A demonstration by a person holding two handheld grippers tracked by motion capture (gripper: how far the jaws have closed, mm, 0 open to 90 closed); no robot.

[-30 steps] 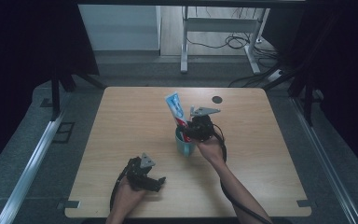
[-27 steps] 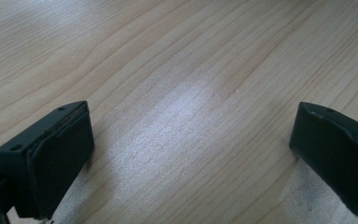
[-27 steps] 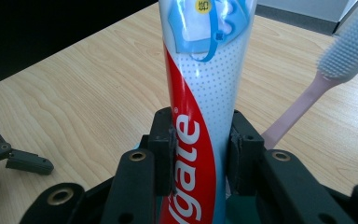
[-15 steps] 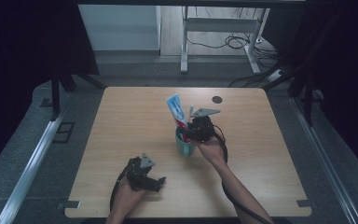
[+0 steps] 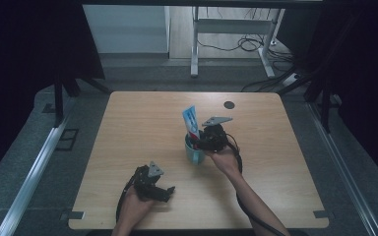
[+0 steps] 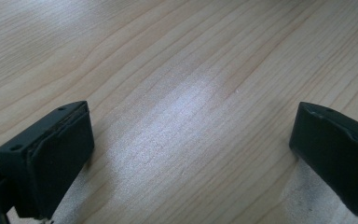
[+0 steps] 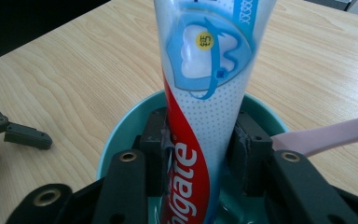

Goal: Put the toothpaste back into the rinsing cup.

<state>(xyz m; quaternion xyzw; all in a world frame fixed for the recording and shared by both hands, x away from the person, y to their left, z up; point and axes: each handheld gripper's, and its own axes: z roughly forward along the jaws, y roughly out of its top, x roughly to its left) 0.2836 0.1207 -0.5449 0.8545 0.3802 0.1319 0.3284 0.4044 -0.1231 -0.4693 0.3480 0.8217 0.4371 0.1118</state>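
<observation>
Toothpaste is what the right gripper (image 5: 203, 140) is busy with: a white, blue and red plastic toothpaste tube (image 7: 204, 93) stands nearly upright in a round teal cup (image 5: 193, 153) near the middle of the light wooden table (image 5: 128, 123), its flat crimped end sticking up above the rim and leaning a little toward the far left in the high view. In the right gripper view the two black jaws reach down into the cup on either side of the tube's lower part, with the pads (image 7: 247, 149) right against the tube's sides; the jaws have just been opening a little, and I cannot tell for sure whether they press on the tube or merely flank it. A pale pink handle (image 7: 326, 135) slants out over the cup's rim on the right of that view, touching nothing else that I can make out. Nearer the front edge of the table, well apart from the cup, the left gripper (image 5: 158, 191) rests low over the wood in the person's left hand (image 5: 134, 205), its jaws spread wide with bare tabletop between them in the left gripper view. A small dark round disc (image 5: 229, 104) lies on the far part of the table.
</observation>
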